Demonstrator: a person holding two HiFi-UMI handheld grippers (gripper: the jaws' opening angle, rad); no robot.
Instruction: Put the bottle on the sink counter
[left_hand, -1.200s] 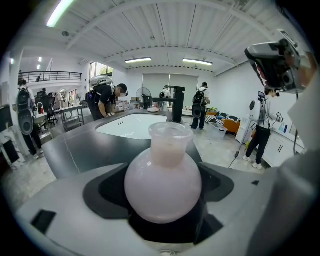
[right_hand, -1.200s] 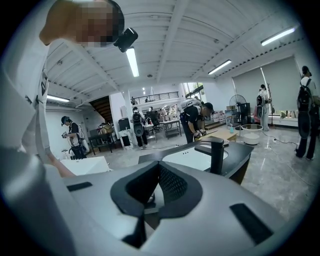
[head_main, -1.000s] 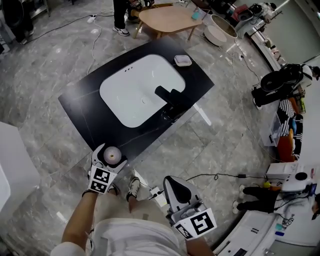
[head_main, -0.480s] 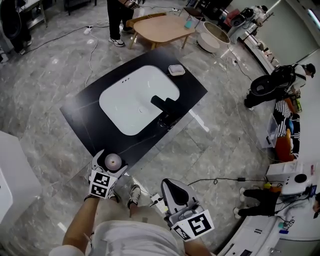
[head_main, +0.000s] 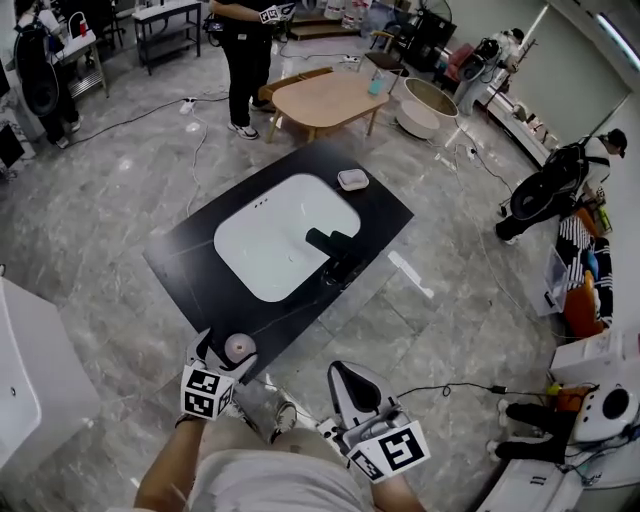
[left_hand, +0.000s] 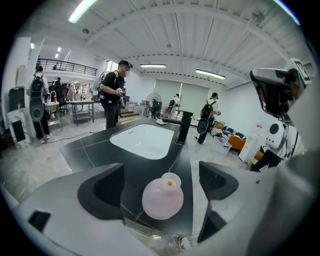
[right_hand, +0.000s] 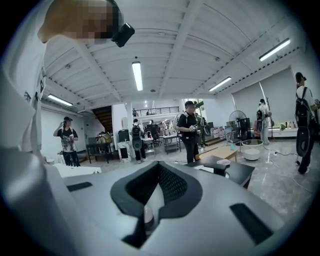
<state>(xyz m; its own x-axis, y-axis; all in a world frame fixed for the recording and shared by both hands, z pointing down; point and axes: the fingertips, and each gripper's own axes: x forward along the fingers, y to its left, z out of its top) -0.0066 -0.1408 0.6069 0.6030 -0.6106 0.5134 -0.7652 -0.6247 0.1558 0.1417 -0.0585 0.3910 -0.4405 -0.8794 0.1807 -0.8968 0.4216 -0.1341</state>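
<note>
A small round pink bottle (head_main: 240, 348) (left_hand: 163, 197) stands upright on the near corner of the black sink counter (head_main: 200, 275) (left_hand: 95, 147). My left gripper (head_main: 226, 352) (left_hand: 160, 175) is open wide around it, with a gap between each pad and the bottle. The white basin (head_main: 285, 235) (left_hand: 142, 140) and black faucet (head_main: 335, 245) (left_hand: 183, 127) lie beyond. My right gripper (head_main: 352, 385) (right_hand: 150, 212) hangs off the counter over the floor, its jaws shut and holding nothing.
A white soap dish (head_main: 353, 180) sits on the counter's far corner. Beyond the counter are a wooden table (head_main: 330, 100), a standing person (head_main: 245, 50) and a white tub (head_main: 430, 105). A white cabinet (head_main: 25, 370) stands at my left. Cables run across the floor.
The head view has lifted and pulled back, so more of the room shows. The left gripper stays at the counter's near corner with the bottle between its jaws. The right gripper has hardly moved.
</note>
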